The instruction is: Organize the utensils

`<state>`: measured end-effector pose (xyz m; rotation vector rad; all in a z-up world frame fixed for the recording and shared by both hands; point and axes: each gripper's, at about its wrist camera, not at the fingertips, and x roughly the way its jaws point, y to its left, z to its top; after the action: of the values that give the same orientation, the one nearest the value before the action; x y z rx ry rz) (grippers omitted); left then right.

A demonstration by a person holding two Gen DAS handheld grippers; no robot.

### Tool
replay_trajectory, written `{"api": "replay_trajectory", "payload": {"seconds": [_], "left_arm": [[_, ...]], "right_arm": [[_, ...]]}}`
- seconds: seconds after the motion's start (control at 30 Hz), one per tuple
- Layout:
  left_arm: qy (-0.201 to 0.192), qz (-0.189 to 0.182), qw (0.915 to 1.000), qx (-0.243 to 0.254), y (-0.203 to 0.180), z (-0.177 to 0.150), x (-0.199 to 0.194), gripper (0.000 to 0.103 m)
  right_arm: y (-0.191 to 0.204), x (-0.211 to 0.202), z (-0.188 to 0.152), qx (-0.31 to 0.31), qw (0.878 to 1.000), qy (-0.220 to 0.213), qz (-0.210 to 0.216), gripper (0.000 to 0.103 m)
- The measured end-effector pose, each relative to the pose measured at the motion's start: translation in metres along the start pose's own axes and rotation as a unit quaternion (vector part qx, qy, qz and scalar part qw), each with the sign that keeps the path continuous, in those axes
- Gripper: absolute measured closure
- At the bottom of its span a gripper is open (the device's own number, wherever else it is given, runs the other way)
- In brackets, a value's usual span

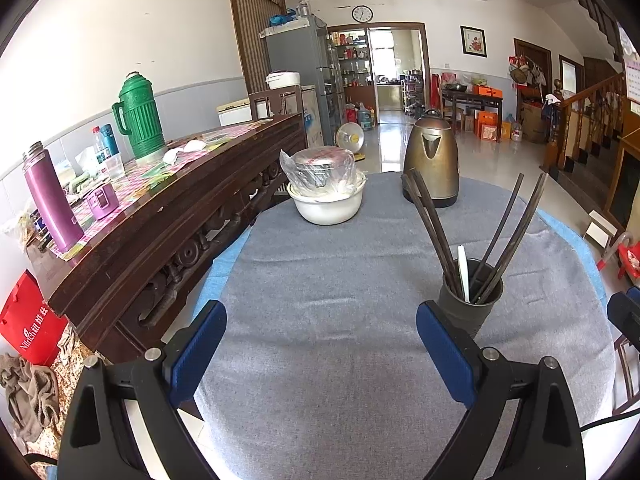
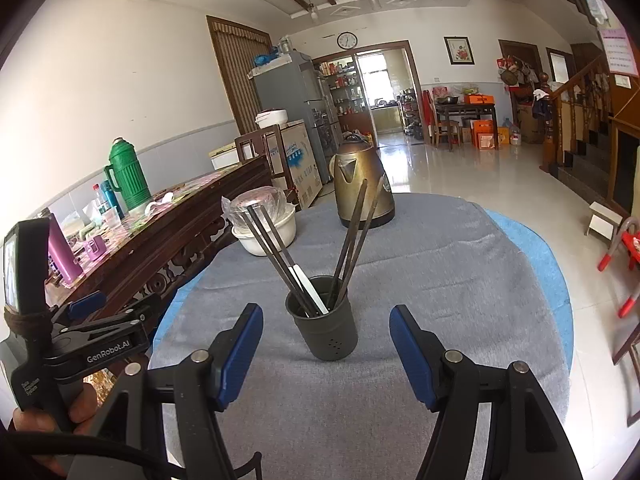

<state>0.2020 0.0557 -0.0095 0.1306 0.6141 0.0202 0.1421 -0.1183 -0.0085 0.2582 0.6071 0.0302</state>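
Both tongs gape wide with nothing between their blue pads: my right tongs sit squarely in front of the dark utensil cup, which stands upright on the grey-clothed counter just ahead and centred in the gap, while my left tongs have that cup off beyond their right pad. So my right hand is the nearer, better-lined one, I judge. Dark chopsticks and one white utensil fan upward and away from the cup, toward the bowl and kettle beyond.

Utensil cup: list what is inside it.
The dark cup holds several dark chopsticks and one white utensil, all leaning outward. Their lower ends are hidden inside.
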Motion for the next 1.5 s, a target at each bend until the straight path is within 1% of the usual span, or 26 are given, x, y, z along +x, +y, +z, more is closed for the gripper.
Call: {"api": "replay_trajectory", "payload": {"seconds": [0.37, 0.8, 1.0, 1.2, 1.4, 1.5], "left_arm": [[-0.009, 0.005, 0.9999, -0.012, 0.014, 0.001, -0.004, 0.007], [-0.029, 0.0, 0.9994, -0.018, 0.019, 0.0, -0.023, 0.007], [-0.044, 0.001, 0.9988, -0.019, 0.023, -0.002, -0.04, 0.007], [-0.059, 0.004, 0.9981, -0.013, 0.022, -0.008, -0.063, 0.007], [-0.081, 0.015, 0.9966, -0.007, 0.022, -0.019, -0.093, 0.007], [-0.085, 0.02, 0.9961, -0.007, 0.024, -0.024, -0.104, 0.007]], "right_arm": [[0.015, -0.002, 0.003, -0.014, 1.0, -0.004, -0.001, 0.034], [0.023, -0.021, 0.004, -0.02, 1.0, -0.02, -0.005, 0.034], [0.029, -0.037, 0.004, -0.026, 0.999, -0.034, -0.006, 0.034], [0.029, -0.059, -0.002, -0.019, 0.999, -0.049, -0.006, 0.034], [0.028, -0.084, -0.009, -0.014, 0.998, -0.066, 0.002, 0.034], [0.029, -0.095, -0.013, -0.014, 0.997, -0.072, 0.007, 0.034]]}}
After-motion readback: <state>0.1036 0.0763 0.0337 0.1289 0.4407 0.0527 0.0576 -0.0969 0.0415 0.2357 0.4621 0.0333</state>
